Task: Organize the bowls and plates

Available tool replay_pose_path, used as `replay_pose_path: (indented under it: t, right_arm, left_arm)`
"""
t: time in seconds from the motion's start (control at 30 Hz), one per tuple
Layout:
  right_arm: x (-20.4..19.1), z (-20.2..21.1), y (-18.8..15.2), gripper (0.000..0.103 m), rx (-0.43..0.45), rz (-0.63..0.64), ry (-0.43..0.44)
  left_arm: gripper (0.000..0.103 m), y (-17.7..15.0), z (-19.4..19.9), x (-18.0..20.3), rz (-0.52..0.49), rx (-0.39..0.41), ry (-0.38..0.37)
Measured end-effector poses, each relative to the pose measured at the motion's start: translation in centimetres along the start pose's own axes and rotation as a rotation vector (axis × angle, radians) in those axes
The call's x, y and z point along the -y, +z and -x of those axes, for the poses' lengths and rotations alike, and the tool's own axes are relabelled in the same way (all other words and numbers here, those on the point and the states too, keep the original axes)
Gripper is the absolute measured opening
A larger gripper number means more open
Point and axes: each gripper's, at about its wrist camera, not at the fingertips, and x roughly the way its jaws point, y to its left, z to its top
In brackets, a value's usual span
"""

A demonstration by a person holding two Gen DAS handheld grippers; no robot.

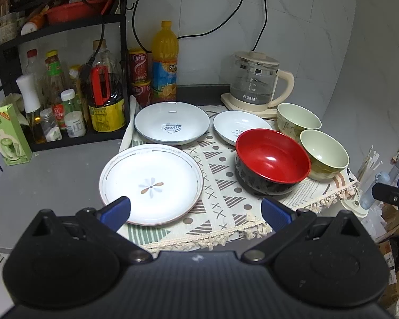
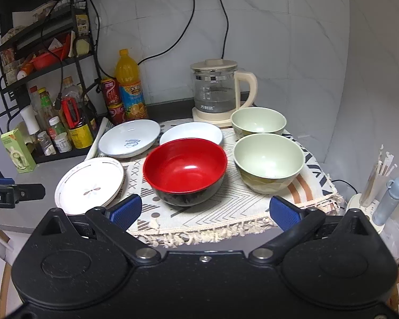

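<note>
- Hovering at the near edge of the desk [image 1: 53, 175], the left gripper [image 1: 196, 212] and right gripper [image 2: 204, 210] are held with fingers [image 1: 117, 210] spread and empty.
- The flower plate [image 1: 151, 183] and red bowl [image 2: 185, 170] are seen nearest on the patterned cloth [image 1: 220, 186].
- Two white plates [image 1: 172, 126] and two green bowls [image 2: 268, 159] are set behind, before the kettle [image 2: 218, 90].

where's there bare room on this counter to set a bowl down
Freest is the grey counter left of the flower plate, bordered by the green carton and condiment rack. A smaller strip of patterned mat lies before the red bowl. The back right is crowded: two green bowls, kettle, two white dishes.
</note>
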Motion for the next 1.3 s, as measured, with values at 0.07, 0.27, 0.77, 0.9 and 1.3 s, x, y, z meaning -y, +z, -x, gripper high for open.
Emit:
replay_pose_path:
  t: [0.07, 0.27, 0.77, 0.9, 1.3]
  right_arm:
    - [0.4, -0.1, 0.0, 0.103, -0.001, -0.001, -0.003]
    - [1.4, -0.4, 0.0, 0.103, -0.008, -0.007, 0.017]
    - [4.3, -2.7, 1.6, 0.103, 0.031, -0.061, 0.094]
    - [5.1, -3.7, 2.1, 0.103, 0.032, -0.046, 0.095]
    - [8.0, -7.2, 3.8, 0.103, -0.009, -0.022, 0.045]
  left_arm:
    - [0.103, 0.1, -0.2, 0.2, 0.002, -0.003, 0.003]
    - [0.103, 0.8, -0.8, 0.9, -0.004, -0.010, 0.012]
    - [0.103, 3.6, -5.1, 4.2, -0.058, -0.009, -0.023]
    - [0.103, 4.5, -6.7, 5.3, -0.056, -0.017, -0.029]
    - [0.102, 8.0, -11.2, 9.4, -0.071, -0.013, -0.126]
